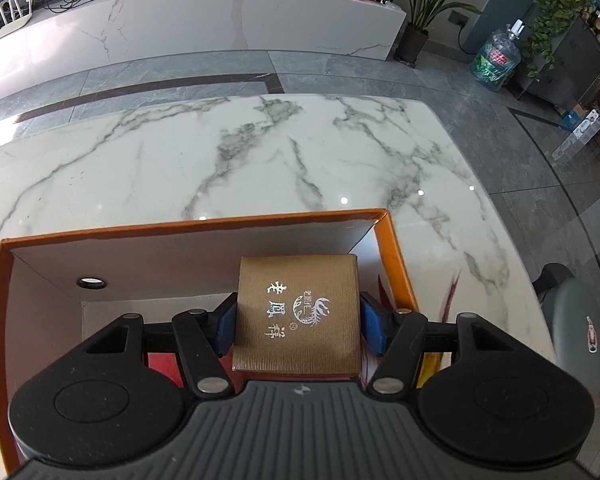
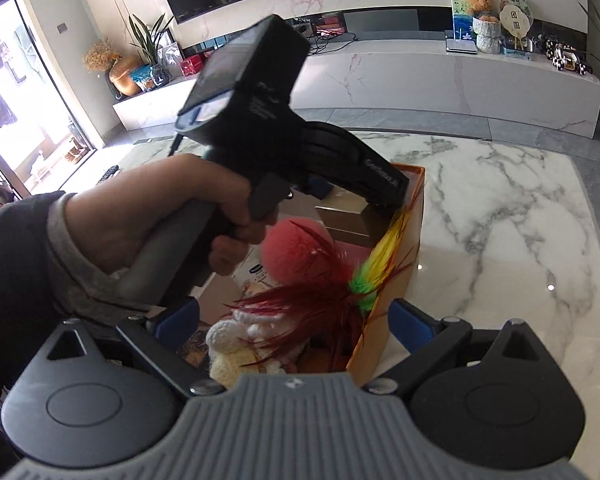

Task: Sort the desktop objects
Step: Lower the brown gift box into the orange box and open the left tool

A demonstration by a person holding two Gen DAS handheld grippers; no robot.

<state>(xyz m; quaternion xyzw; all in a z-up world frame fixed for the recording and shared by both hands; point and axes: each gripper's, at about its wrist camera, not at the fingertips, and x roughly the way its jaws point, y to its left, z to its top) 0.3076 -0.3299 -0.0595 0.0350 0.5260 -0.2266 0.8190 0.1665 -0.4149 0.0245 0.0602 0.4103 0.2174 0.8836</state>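
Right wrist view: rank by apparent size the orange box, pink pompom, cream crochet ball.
1. orange box, largest, though partly hidden behind the left gripper and the feathers.
2. pink pompom.
3. cream crochet ball, smallest; it sits nearer the camera, so its real size is likely smaller still.

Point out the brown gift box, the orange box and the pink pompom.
brown gift box [image 1: 296, 312], left wrist view, printed lid.
orange box [image 1: 196, 224], left wrist view, far rim.
pink pompom [image 2: 296, 250], right wrist view, fuzzy middle.
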